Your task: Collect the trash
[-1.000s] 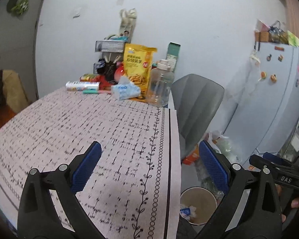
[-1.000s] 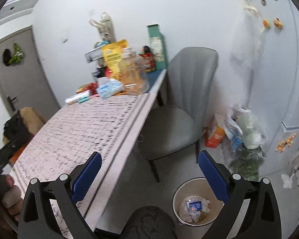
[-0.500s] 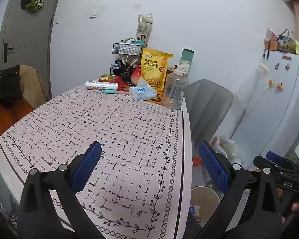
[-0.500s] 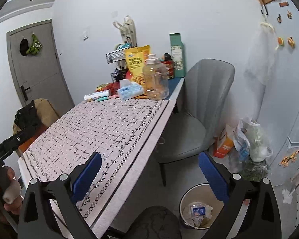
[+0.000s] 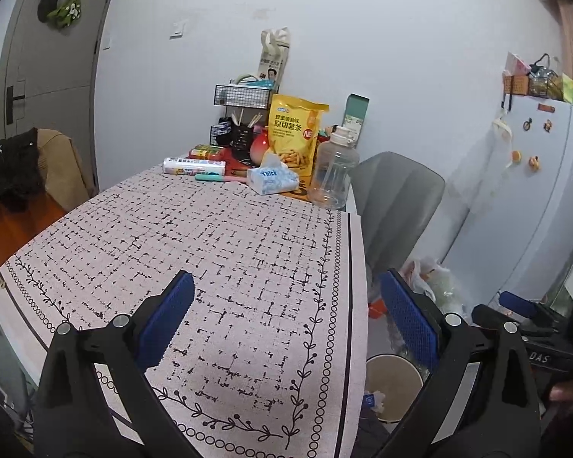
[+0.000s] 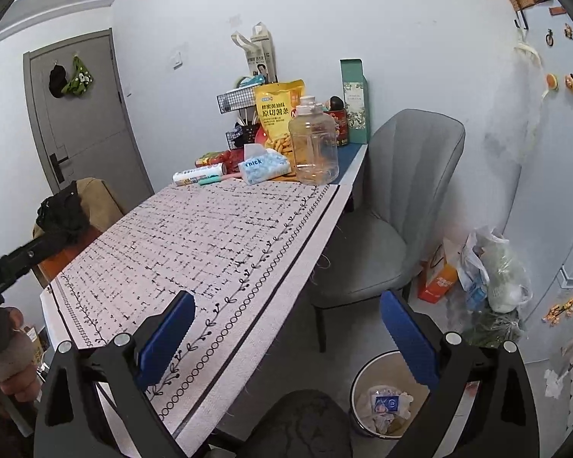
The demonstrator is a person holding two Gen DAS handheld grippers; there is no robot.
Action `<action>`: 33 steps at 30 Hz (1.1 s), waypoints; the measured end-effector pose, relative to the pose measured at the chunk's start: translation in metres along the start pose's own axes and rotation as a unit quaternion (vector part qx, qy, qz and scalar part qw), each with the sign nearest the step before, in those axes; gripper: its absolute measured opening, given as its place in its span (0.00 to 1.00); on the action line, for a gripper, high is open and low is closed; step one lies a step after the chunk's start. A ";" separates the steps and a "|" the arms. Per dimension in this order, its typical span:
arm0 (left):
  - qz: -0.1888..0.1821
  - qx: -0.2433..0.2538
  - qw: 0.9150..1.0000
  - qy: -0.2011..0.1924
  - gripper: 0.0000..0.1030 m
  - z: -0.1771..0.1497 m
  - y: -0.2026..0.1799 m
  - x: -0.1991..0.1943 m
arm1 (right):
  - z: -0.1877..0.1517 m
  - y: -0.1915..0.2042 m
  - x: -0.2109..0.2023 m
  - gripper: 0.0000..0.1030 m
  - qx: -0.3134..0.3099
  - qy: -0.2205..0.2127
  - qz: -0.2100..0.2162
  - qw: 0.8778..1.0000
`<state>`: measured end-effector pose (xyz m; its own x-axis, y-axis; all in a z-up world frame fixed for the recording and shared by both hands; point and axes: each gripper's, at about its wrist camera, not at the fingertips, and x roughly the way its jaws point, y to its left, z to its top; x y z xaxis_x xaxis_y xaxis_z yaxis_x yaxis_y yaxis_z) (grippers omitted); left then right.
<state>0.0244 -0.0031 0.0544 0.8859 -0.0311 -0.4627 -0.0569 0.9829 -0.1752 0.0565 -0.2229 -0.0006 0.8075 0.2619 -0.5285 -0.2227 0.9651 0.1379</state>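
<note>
On the floor beside the table's right edge stands the trash bin [image 6: 387, 393], a round pale pail with crumpled paper and a small blue-and-white wrapper [image 6: 386, 403] lying inside it; in the left wrist view only part of its rim shows, behind the gripper's right finger. Above it hangs the right gripper [image 6: 286, 328], its blue-padded jaws spread wide and holding nothing, one finger over the tablecloth's edge and the other over the bin. The left gripper [image 5: 286, 318] is likewise wide open and empty, poised over the near end of the table [image 5: 225, 252], whose pink cloth carries a black dash pattern and a vine border. At the table's far end, against the wall, cluster a clear plastic jug [image 5: 333, 170], a yellow snack bag [image 5: 296, 135], a blue tissue pack [image 5: 273, 180], a white roll [image 5: 193, 166] and a wire rack [image 5: 242, 96]. A grey chair [image 6: 391, 206] stands just beyond the bin, with plastic bags [image 6: 492, 267] on the floor near the white fridge [image 5: 534, 198].
</note>
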 end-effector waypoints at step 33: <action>0.000 0.020 1.000 0.014 0.94 -0.006 -0.011 0.012 | -0.009 -0.013 0.010 0.92 0.017 0.006 -0.006 1.000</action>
<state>0.0329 -0.0154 0.0460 0.8728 -0.0357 -0.4868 -0.0382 0.9893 -0.1409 0.0625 -0.2323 -0.0155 0.8035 0.2498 -0.5404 -0.1932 0.9680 0.1601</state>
